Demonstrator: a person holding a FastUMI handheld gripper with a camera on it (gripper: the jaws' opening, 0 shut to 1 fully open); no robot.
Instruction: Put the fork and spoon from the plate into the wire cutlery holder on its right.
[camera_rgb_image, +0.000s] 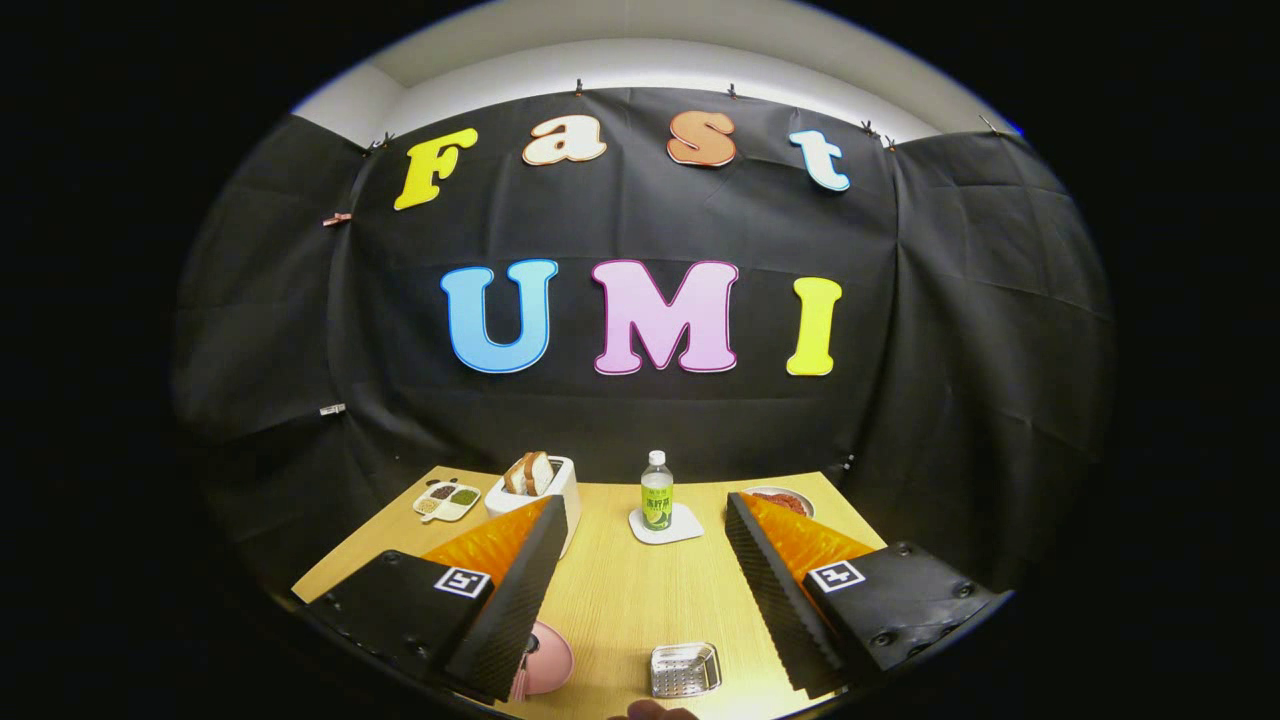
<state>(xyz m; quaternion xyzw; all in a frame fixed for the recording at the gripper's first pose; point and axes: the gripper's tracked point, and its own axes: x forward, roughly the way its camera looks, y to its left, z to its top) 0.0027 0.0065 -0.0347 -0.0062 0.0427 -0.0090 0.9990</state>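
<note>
The tool (640, 590) is held high over the wooden counter (640, 600), its two fingers spread wide with nothing between them. Low in the gap between the fingers, at about 6 o'clock and nearer the right one, sits the wire cutlery holder (685, 669), a small square metal basket that looks empty. At about 7 o'clock, half hidden under the left finger, lies the pink plate (550, 660); the fork and spoon cannot be made out on the part that shows, so they are probably under that finger. Farther off, at 12 o'clock between the fingertips, a green bottle (656, 491) stands on a white coaster (668, 526); a toaster with bread (535, 482) and a divided snack dish (447, 500) sit toward 11 o'clock, and a dish of red food (780, 498) peeks past the right fingertip at 1 o'clock. Judging by the task, the cutlery will be light, stiff and slippery, lying flat on the plate; a grip across the middle of the handle, fingers closing on its narrow edges, seems safest against pivoting or sliding free.
</note>
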